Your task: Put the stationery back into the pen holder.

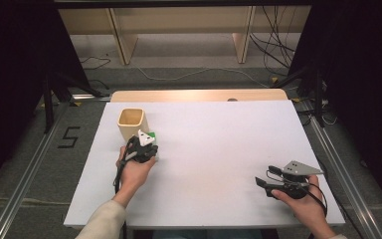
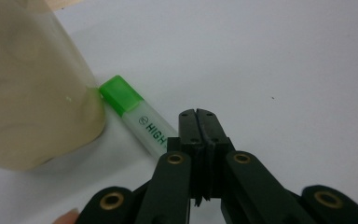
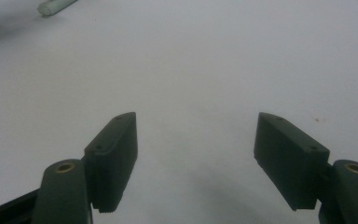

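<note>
Left gripper (image 2: 199,122): jaws are pressing flat together, nothing between them. It's sitting just beside the highlighter (image 2: 140,119), tips alongside its barrel; can't tell if they're touching it.

Highlighter is lying flat on the white table (image 1: 219,149). Bright green cap, translucent whitish barrel, dark green print reading "HIGH" before the jaws are cutting it off. Cap end is pointing at the beige cup (image 2: 32,88), right at its base, looking like it's touching. In the high view the left gripper (image 1: 144,144) is covering most of it, with the cup (image 1: 132,123) just beyond.

Right gripper (image 3: 196,158): jaws are standing wide apart, holding nothing, hovering over bare table. In the high view it (image 1: 273,180) is sitting well apart from the cup, near the table's front right corner, person's hand (image 1: 303,199) wrapping it.
</note>
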Action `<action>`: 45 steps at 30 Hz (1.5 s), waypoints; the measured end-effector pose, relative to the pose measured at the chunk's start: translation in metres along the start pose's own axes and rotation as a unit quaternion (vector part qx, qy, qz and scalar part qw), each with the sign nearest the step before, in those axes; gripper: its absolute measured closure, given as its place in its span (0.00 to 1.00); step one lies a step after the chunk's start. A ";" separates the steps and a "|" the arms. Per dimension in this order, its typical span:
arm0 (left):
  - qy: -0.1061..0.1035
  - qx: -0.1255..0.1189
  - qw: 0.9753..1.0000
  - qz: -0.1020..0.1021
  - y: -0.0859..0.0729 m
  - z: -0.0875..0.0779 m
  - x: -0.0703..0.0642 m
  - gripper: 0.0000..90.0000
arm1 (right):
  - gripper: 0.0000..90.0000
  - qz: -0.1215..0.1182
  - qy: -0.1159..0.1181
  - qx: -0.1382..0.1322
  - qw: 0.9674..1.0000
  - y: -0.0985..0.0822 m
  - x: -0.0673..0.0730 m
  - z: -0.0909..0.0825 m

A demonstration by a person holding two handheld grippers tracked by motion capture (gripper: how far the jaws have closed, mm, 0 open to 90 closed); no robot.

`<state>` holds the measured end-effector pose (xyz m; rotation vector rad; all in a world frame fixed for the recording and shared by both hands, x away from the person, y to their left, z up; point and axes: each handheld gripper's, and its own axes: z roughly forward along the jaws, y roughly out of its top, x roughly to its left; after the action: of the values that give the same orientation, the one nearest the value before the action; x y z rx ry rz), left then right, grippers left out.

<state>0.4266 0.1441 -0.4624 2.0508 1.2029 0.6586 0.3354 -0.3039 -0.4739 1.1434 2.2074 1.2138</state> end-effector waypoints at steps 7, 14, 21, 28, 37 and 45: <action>0.002 0.029 1.000 0.004 0.004 0.023 0.000 1.00 | 0.34 -0.002 0.002 0.003 1.000 0.000 -0.001 0.001; 0.002 0.043 0.999 0.010 0.003 0.030 -0.001 1.00 | 0.34 0.000 0.001 0.001 1.000 -0.001 0.000 -0.001; 0.000 0.047 0.999 0.015 0.003 0.031 -0.002 1.00 | 0.34 -0.003 0.002 0.004 1.000 -0.001 0.000 0.000; -0.002 0.049 0.999 0.017 0.003 0.033 -0.003 1.00 | 0.34 -0.002 0.003 0.005 1.000 -0.001 0.000 0.000; -0.005 0.060 0.998 0.019 0.002 0.036 -0.006 1.00 | 0.34 -0.002 0.002 0.005 1.000 -0.001 0.000 -0.001; -0.005 0.074 0.997 0.020 0.000 0.033 -0.004 1.00 | 0.34 -0.002 0.001 0.005 1.000 -0.001 0.000 -0.001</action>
<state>0.4480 0.1313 -0.4843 2.2026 1.2393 0.5930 0.3348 -0.3048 -0.4747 1.1408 2.2180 1.2051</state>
